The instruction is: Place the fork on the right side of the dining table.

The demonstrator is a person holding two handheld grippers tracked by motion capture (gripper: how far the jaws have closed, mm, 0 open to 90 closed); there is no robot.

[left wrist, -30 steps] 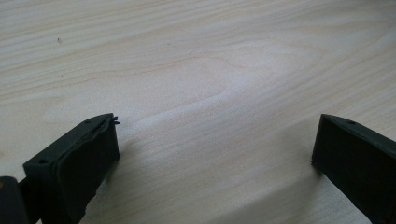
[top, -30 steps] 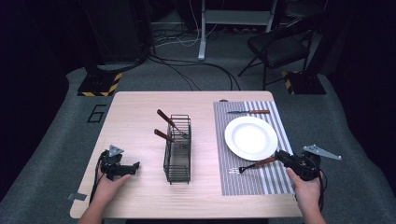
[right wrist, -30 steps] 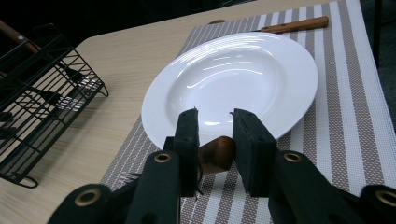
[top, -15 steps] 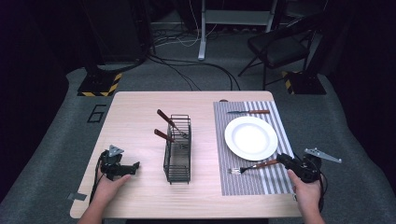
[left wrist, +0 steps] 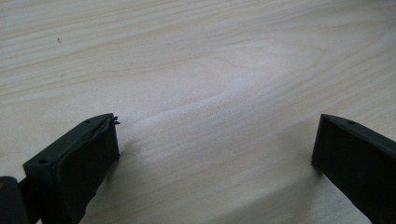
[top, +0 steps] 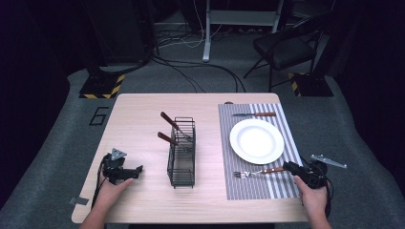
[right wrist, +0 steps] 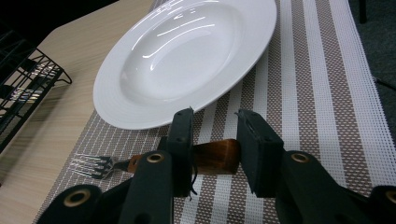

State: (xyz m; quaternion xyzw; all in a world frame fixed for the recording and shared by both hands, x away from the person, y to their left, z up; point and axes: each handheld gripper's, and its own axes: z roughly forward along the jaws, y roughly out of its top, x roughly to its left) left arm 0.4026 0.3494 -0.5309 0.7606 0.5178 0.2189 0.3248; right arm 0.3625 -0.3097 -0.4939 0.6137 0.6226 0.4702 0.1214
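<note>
Fork goes down on the placemat — right gripper letting go.

Nearest in, the right gripper [right wrist: 215, 140] straddles the fork's [right wrist: 140, 163] wooden handle, jaws just opening, a gap showing on one side, so the grip reads as released; the fork lies flat on the striped placemat [right wrist: 299, 93], just in front of the white plate [right wrist: 187, 60], tines pointing at the wire caddy [top: 182, 151]. To finish cleanly I'd spread wider, then lift straight up so neither pad drags the handle askew. The left gripper [top: 125, 172] rests on the bare table [left wrist: 196, 70], jaws wide apart, empty. Farther off — a knife [top: 254, 114] beyond the plate. Only writing: a "6" on the floor [top: 98, 116].
</note>
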